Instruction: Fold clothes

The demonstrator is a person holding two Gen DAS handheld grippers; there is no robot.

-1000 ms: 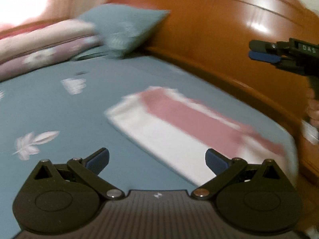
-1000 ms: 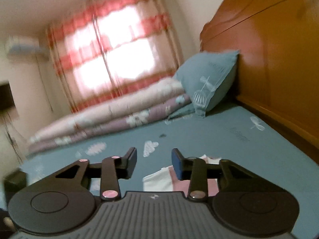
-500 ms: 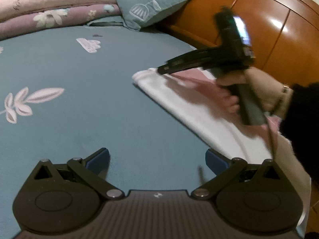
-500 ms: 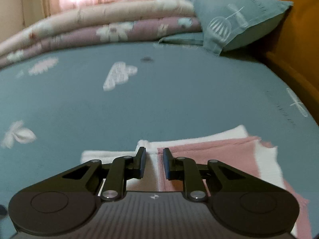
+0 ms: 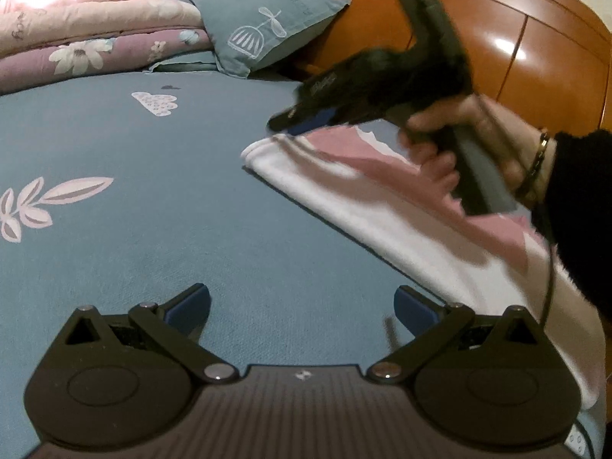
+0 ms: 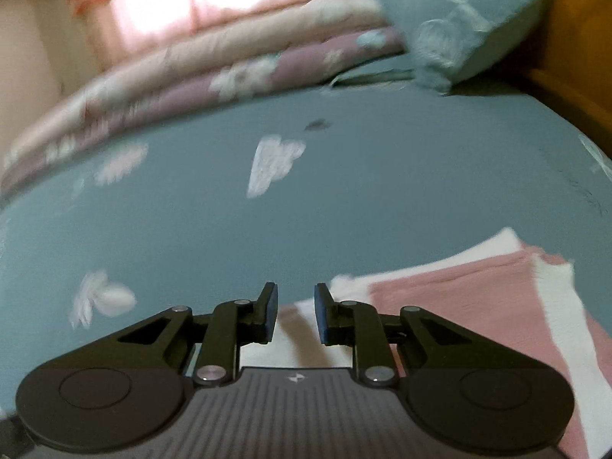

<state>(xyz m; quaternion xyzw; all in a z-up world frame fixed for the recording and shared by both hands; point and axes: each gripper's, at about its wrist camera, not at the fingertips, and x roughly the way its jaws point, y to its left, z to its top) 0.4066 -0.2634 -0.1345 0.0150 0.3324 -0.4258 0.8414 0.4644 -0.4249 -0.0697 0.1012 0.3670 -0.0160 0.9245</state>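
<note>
Folded garment (image 5: 382,206), white with a pink panel, lies flat on the teal bedsheet (image 5: 160,237) near the wooden headboard (image 5: 497,38).

Left gripper (image 5: 302,308): jaws wide apart, nothing between them, over bare sheet just beside the garment's near white edge.

Right gripper (image 6: 294,313): jaws narrowed to a small gap, recently closing and now holding that gap. White cloth shows below the gap; the pads do not appear to press it, though the frame is motion-blurred. In the left wrist view its tip sits at the garment's far corner, held by the person's right hand (image 5: 470,141) with a black sleeve (image 5: 581,206) and a bracelet (image 5: 537,157).

Writing: pale lettering on the side of the right gripper body, too blurred to read. The teal pillow (image 5: 264,26) carries a white birdcage-and-dragonfly print and a faint line of script, illegible. Stacked quilts (image 5: 91,46), cream over floral mauve, lie beside the pillow.
</note>
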